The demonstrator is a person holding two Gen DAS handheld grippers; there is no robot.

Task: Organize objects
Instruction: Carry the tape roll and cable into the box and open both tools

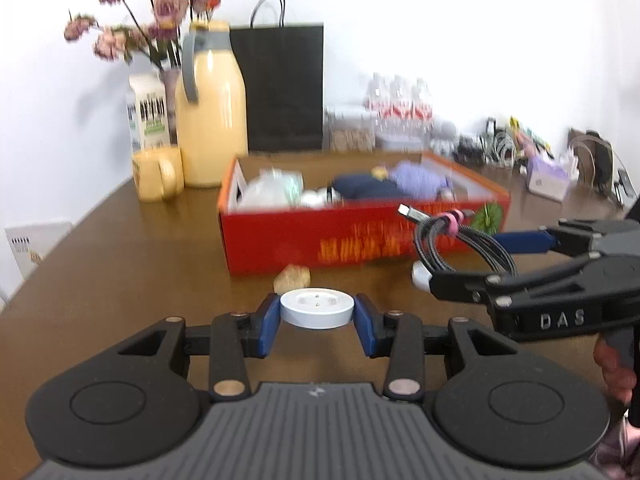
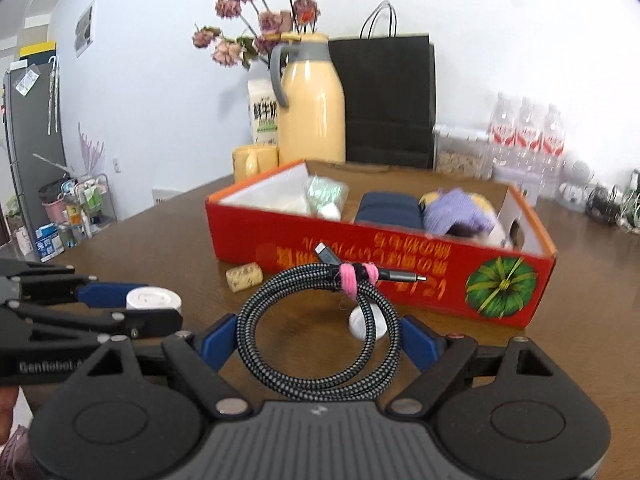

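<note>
1. We see the left gripper (image 1: 317, 322) with its blue pads pressed on either side of a white round puck (image 1: 317, 311), which it holds above the brown table (image 1: 120, 264); in the right wrist view this gripper (image 2: 154, 307) enters from the left edge with the puck (image 2: 153, 300) between its fingers.

2. We see the right gripper (image 2: 320, 340) with its jaws set wide and a coiled braided cable (image 2: 320, 336) spanning the gap between the blue pads, pinched across the coil's width. A pink tie (image 2: 350, 278) binds the coil near its two plug ends.

3. In the left wrist view the right gripper (image 1: 486, 258) comes in from the right, carrying the cable (image 1: 460, 242) in front of the near wall of the red box (image 1: 340, 236).

4. The red box (image 2: 380, 256) stands open on the table, just beyond both grippers. It holds a dark blue bundle (image 2: 390, 210), a purple knitted item (image 2: 458, 210) and a clear packet (image 2: 326, 196).

5. A cork (image 2: 244, 276) lies on the table close to the box's near wall; a small white object (image 2: 360, 324) lies on the table beneath the cable coil.

6. Behind the box we note a yellow jug (image 2: 312, 116), a yellow mug (image 2: 254, 162), a milk carton (image 2: 262, 112), dried flowers (image 2: 260, 20), a black paper bag (image 2: 388, 100) and water bottles (image 2: 528, 132).
</note>
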